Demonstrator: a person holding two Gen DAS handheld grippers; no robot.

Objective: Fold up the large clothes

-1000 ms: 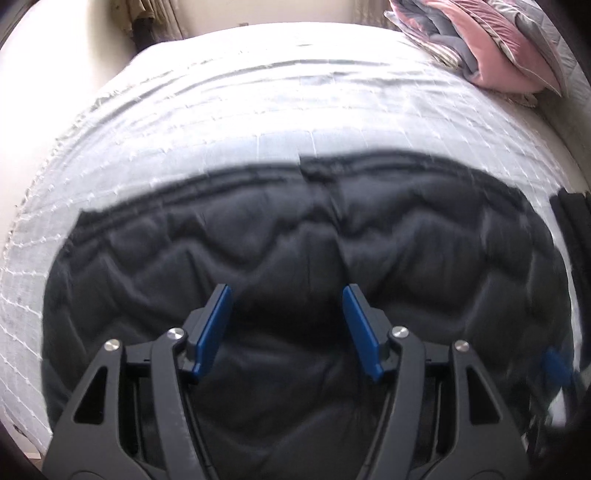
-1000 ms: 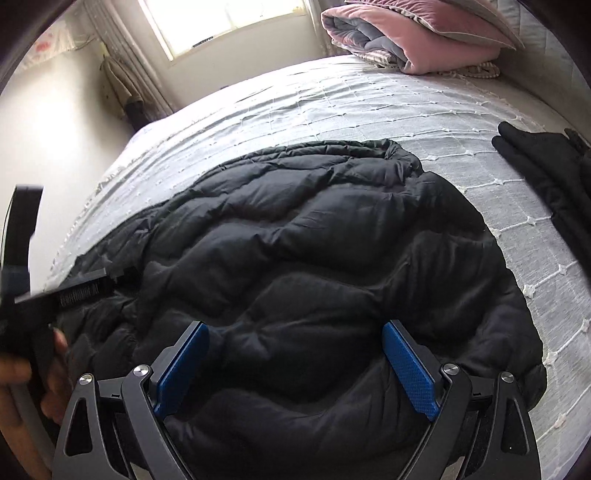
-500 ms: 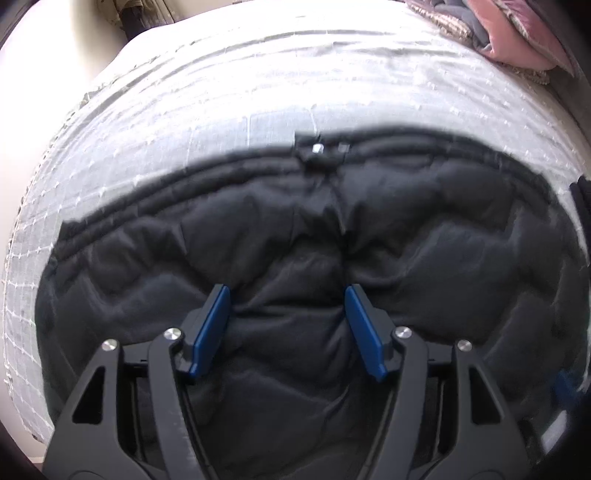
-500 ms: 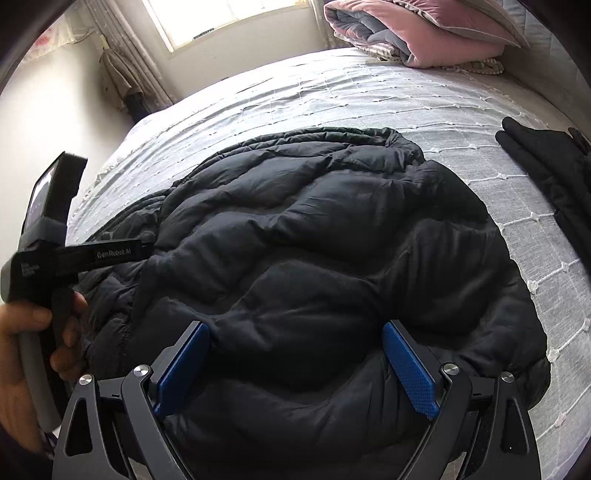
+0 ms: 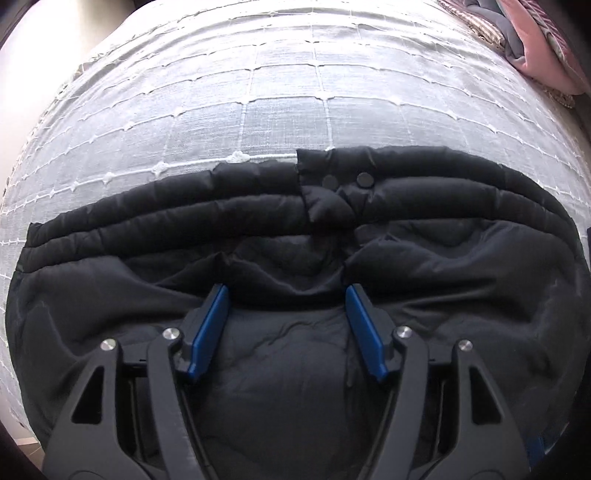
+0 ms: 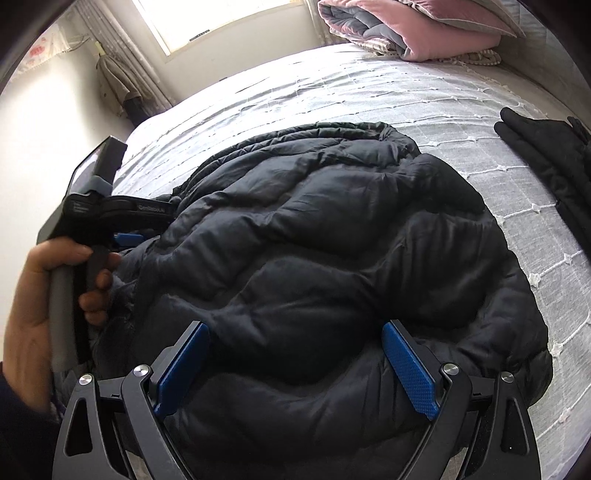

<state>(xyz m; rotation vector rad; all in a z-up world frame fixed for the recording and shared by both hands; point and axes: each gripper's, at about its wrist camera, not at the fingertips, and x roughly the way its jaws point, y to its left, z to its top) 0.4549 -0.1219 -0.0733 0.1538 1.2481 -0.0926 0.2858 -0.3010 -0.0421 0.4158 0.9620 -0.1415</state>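
One black quilted jacket (image 6: 332, 266) lies spread over the centre of the bed, filling the middle and lower part of both wrist views. In the left wrist view its ribbed hem edge runs across mid-frame, with two round snap buttons (image 5: 364, 180) just right of centre near that edge.

One bed, covered by a white grid-stitched bedspread (image 5: 280, 110); it shows bare above the jacket in both views.

One pile of folded pink and grey bedding (image 6: 417, 26) at the upper right of the right wrist view, on the far end of the bed; its corner also shows at the upper right of the left wrist view.

One second dark garment (image 6: 546, 158) at the right edge of the right wrist view, apart from the jacket, with bedspread between them.

Two grippers. Left gripper (image 5: 286, 291): blue pads apart, tips down at a raised fold of jacket fabric; the fold sits between them, not pinched. In the right wrist view it sits at centre left, held by one hand (image 6: 48, 295). Right gripper (image 6: 295, 332): pads wide apart above the jacket, nothing clamped.

One window (image 6: 221, 18) at upper centre. One beige garment (image 6: 114, 85) hangs at upper left beside a curtain.

No containers in view.
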